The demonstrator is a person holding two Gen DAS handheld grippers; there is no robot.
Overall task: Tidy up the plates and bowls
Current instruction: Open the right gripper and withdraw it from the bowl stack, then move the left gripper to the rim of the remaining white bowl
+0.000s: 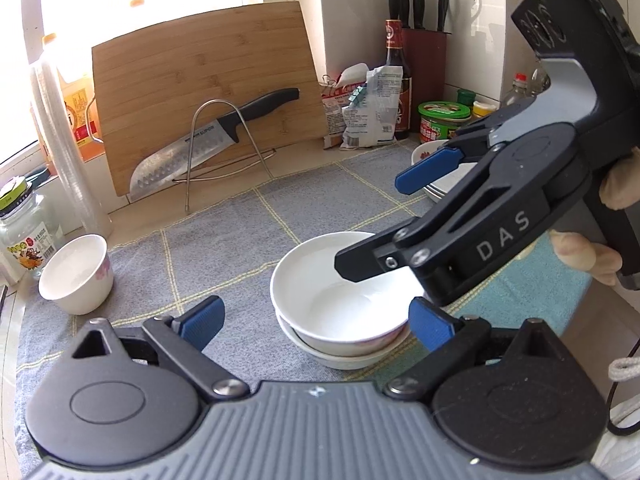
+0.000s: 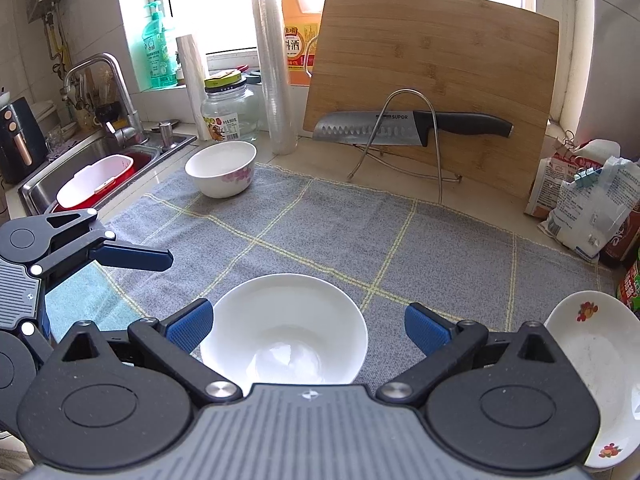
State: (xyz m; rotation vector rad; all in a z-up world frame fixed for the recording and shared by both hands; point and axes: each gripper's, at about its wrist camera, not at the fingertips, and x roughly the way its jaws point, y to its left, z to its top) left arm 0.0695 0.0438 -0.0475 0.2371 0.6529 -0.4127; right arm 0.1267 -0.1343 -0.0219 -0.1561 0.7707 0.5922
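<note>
We held the left gripper (image 1: pixel 316 322) and the right gripper (image 2: pixel 308 326) with jaws apart and empty, both just above the white bowl (image 2: pixel 284 332), which sat nested in a second bowl (image 1: pixel 344 358) on the grey checked cloth (image 2: pixel 360 232) covering the desk. We judged the stacking step half done: 1 flowered bowl (image 2: pixel 222 168) stood well apart near the sink (image 2: pixel 100 152), and the shallow plates (image 2: pixel 596 368) lay to the right. Next called for reaching that far bowl and gripping its thin, glossy ceramic rim squarely, since smooth glaze could slip.
</note>
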